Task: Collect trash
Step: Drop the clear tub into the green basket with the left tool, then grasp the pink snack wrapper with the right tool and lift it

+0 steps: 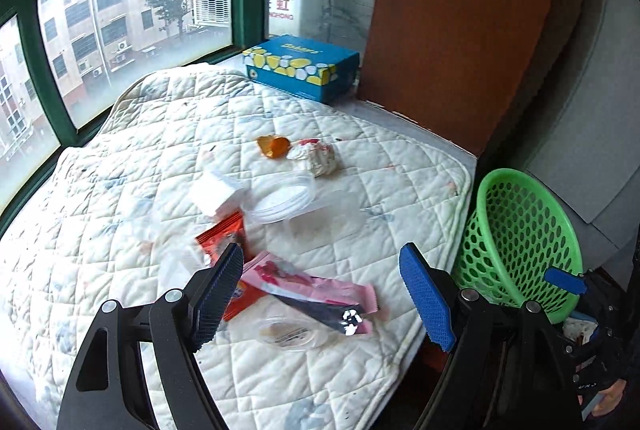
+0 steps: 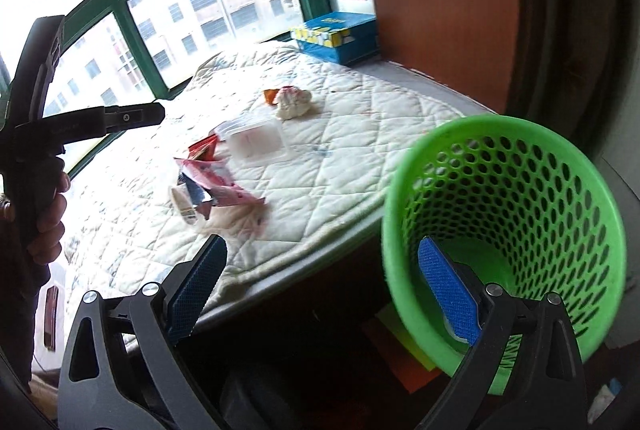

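We are holding the left gripper spread above two wrappers and one crumpled tissue lying on the quilt; right gripper, spread, is straddling one green basket's rim

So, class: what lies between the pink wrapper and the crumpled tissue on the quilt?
In the left wrist view, a clear plastic tub lies between the pink wrapper and the crumpled tissue, on the quilt.

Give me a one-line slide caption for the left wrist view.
Open left gripper hovers over the pink wrapper among trash on the quilted pad, green basket waiting at its edge.
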`<state>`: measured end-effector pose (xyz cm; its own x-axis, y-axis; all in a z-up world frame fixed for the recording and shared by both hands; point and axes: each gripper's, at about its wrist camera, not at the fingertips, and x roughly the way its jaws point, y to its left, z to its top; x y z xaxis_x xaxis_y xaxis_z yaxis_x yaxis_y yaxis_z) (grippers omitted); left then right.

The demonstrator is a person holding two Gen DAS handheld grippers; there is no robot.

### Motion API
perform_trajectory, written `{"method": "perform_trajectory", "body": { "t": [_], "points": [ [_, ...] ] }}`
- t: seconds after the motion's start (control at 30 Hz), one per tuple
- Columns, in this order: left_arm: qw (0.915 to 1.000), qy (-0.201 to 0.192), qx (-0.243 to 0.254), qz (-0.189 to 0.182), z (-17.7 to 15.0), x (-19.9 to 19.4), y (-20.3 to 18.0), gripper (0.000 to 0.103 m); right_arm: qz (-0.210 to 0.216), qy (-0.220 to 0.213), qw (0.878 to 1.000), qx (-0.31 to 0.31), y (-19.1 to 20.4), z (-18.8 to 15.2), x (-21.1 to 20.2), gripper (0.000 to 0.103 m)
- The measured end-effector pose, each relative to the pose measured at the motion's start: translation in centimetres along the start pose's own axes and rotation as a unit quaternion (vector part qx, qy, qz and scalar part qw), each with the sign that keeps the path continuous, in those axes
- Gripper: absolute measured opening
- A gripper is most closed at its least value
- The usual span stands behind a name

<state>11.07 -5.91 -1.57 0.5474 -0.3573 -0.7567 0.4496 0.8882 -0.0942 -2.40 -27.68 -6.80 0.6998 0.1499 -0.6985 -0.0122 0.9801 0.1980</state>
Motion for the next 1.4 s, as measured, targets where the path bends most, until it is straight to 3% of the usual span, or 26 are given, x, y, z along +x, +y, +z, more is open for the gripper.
{"method": "perform_trajectory", "body": {
  "t": [0.4,0.63,0.93,1.23,1.4],
  "points": [
    [0.9969,0.009,-0.066,0.042,-4.1,-1.2,7.3,0.077,0.060,0.046,0.995,-0.070,6.6,1.8,6.9,0.091],
    [0.9945,0.025,-0.088,0.053,-6.9,-1.0,9.7,0.077,0.119,0.091,0.988,-0.044,7.2,4.0,11.2,0.088],
    [0.9930,0.038,-0.102,0.047,-9.1,-0.3,11.2,0.077,0.193,0.162,0.968,-0.006,8.7,7.2,16.9,0.088],
    [0.9940,0.047,-0.092,0.034,-10.1,0.4,10.9,0.077,0.189,0.207,0.960,-0.016,9.6,7.9,21.6,0.088],
    [0.9945,0.051,-0.087,0.028,-10.5,0.9,10.6,0.081,0.183,0.214,0.959,-0.024,9.4,7.3,22.2,0.087]
  ]
}}
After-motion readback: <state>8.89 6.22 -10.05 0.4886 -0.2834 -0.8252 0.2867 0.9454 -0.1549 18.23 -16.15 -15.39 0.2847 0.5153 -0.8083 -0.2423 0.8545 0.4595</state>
